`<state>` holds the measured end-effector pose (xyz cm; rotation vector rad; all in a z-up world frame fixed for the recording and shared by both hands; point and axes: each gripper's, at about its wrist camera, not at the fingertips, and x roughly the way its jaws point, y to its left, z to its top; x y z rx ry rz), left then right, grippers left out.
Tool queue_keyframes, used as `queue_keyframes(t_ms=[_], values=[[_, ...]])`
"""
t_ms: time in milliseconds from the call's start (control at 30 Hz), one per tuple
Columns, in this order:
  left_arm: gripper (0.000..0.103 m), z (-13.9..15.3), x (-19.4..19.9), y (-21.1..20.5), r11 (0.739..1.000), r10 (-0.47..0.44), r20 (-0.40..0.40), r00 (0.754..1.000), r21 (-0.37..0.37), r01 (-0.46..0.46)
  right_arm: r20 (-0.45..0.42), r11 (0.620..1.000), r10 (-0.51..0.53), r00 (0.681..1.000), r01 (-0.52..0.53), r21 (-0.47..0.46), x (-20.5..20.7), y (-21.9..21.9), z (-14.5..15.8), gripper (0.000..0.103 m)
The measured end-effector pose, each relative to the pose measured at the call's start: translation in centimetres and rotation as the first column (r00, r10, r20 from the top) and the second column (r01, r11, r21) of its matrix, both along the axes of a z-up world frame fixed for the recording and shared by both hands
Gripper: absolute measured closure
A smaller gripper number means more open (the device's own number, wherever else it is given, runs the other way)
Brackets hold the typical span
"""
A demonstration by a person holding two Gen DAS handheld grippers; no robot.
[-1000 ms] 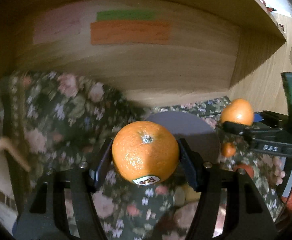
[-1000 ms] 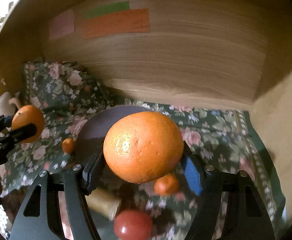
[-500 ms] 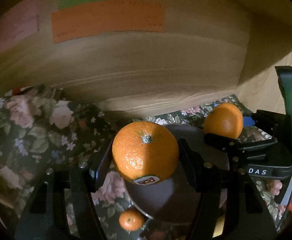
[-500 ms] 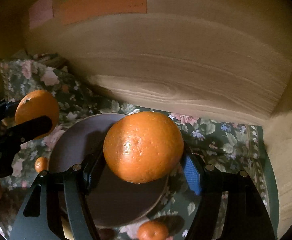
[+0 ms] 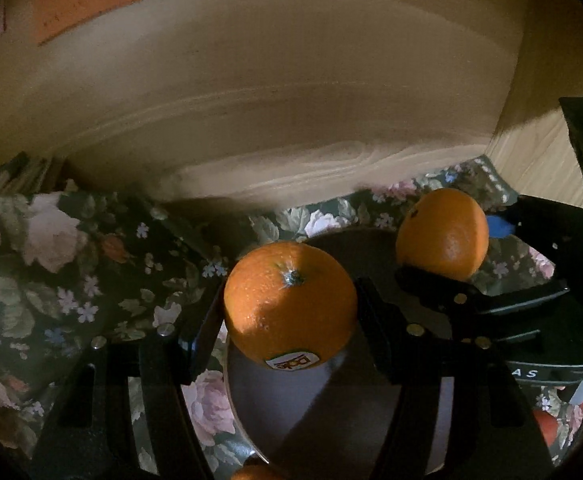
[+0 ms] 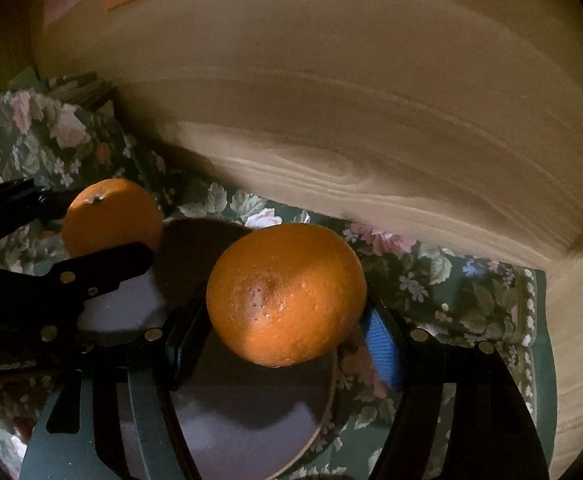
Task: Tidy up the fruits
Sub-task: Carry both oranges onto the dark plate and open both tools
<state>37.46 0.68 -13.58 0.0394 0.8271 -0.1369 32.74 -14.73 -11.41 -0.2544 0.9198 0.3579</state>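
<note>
My left gripper (image 5: pixel 289 312) is shut on an orange with a sticker (image 5: pixel 290 303), held above a dark round plate (image 5: pixel 291 408). My right gripper (image 6: pixel 285 320) is shut on a second orange (image 6: pixel 286 294) over the same plate (image 6: pixel 247 424). In the left wrist view the right gripper's orange (image 5: pixel 442 234) hangs over the plate's far right edge. In the right wrist view the left gripper's orange (image 6: pixel 111 218) hangs over the plate's left rim. Both oranges are clear of the plate.
The plate lies on a green floral cloth (image 6: pixel 451 292) inside a wooden alcove. The cloth bunches high at the left (image 5: pixel 51 264). A wooden back wall (image 6: pixel 371 100) with an orange paper note (image 5: pixel 91 0) stands close behind. A small orange fruit (image 5: pixel 255 473) lies by the plate's near rim.
Both grippers have moved forward and down with their oranges, from short of the plate to above it. The back wall is nearer, and the loose fruit have slid out of view below.
</note>
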Motion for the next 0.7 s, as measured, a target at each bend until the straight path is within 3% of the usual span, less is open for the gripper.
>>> queue_keyframes(t_ms=[200,500,600,700], values=[[0.039,-2.4,0.8,0.3,1.0,0.004,-0.068,0.998,-0.023,-0.005,-0.036,1.0,0.011,0.999,-0.011,-0.006,0.8,0.2,-1.3,0.036],[0.038,-2.8,0.1,-0.1,1.0,-0.005,-0.063,0.998,0.004,0.005,-0.039,0.999,0.021,0.999,-0.023,-0.04,0.5,0.8,-1.8,0.035],[0.036,-2.6,-0.1,-0.1,1.0,-0.001,-0.051,0.999,0.009,0.001,-0.009,0.998,0.022,1.0,-0.023,-0.067,-0.1,0.9,-1.6,0.031],[0.031,-2.0,-0.8,0.1,1.0,0.017,-0.02,1.0,0.0,-0.017,0.015,0.998,0.016,1.0,-0.016,-0.054,-0.6,0.6,-1.1,0.021]])
